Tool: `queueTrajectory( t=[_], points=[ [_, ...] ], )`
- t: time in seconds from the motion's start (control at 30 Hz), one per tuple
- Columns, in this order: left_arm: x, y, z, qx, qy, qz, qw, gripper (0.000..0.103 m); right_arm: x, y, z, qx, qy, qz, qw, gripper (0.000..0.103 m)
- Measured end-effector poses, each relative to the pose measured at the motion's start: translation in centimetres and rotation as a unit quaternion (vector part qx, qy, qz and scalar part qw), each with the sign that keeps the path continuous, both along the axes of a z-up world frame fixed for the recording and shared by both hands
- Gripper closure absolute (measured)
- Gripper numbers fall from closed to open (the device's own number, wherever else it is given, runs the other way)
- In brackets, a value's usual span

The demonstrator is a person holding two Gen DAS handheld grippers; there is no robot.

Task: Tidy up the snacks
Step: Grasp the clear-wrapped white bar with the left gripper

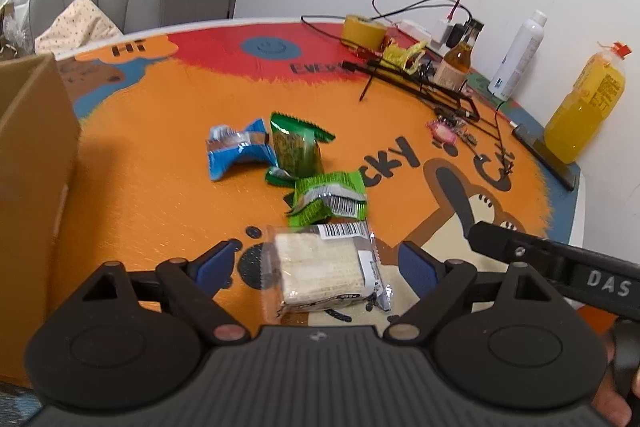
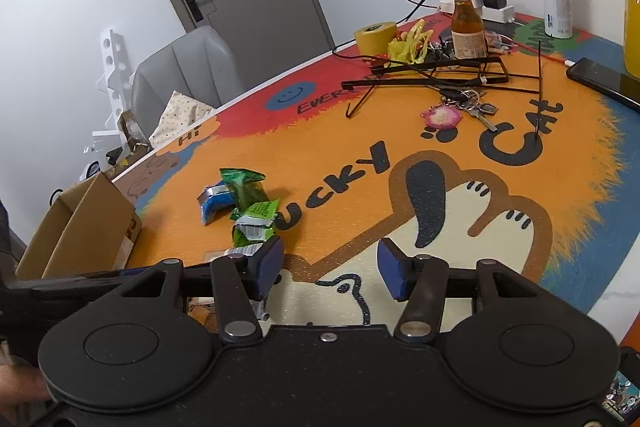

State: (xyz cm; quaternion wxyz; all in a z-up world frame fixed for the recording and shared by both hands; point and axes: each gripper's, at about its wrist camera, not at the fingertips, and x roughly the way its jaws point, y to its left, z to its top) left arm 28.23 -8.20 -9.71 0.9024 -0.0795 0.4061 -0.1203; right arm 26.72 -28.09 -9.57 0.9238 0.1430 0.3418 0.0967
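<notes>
Directly between the spread, empty fingers of the left gripper (image 1: 316,263) lies the clear-wrapped wafer packet (image 1: 324,269) on the mat — long axis running away from the camera; right gripper (image 2: 330,273) open, empty, farther off.

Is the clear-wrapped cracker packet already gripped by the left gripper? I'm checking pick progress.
No, the cracker packet lies on the mat between the left gripper's open fingers, with gaps either side.

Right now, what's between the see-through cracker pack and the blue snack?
Two green snack packets lie between the cracker pack and blue snack, in the left wrist view.
</notes>
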Motion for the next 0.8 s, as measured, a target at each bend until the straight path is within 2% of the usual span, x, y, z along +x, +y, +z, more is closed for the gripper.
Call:
queueTrajectory(
  t=[0.37,0.43,0.47,0.5,0.57,0.8],
  points=[
    [1.5,-1.2,-2.4,0.003,0.016,-0.003,0.9999,0.017,1.2,0.5,-0.6,0.005,0.007,0.007,1.0,0.05],
    [1.5,-1.2,-2.4,0.009,0.011,-0.003,0.9999,0.02,1.3,0.8,-0.6,0.005,0.007,0.011,1.0,0.05],
    [1.4,-1.1,-2.4,0.01,0.01,-0.003,0.9999,0.024,1.4,1.0,-0.7,0.005,0.008,0.013,1.0,0.05],
    [1.4,-1.1,-2.4,0.012,0.01,-0.004,0.9999,0.032,1.5,1.1,-0.7,0.006,0.008,0.015,1.0,0.05],
    [1.4,-0.9,-2.3,0.009,0.011,-0.009,0.9999,0.04,1.6,1.5,-0.8,0.007,0.01,0.017,1.0,0.05],
    [0.9,0.3,-2.0,-0.012,0.019,-0.018,0.9996,0.049,2.2,2.8,-1.2,0.011,0.016,0.026,0.999,0.05]
  ],
)
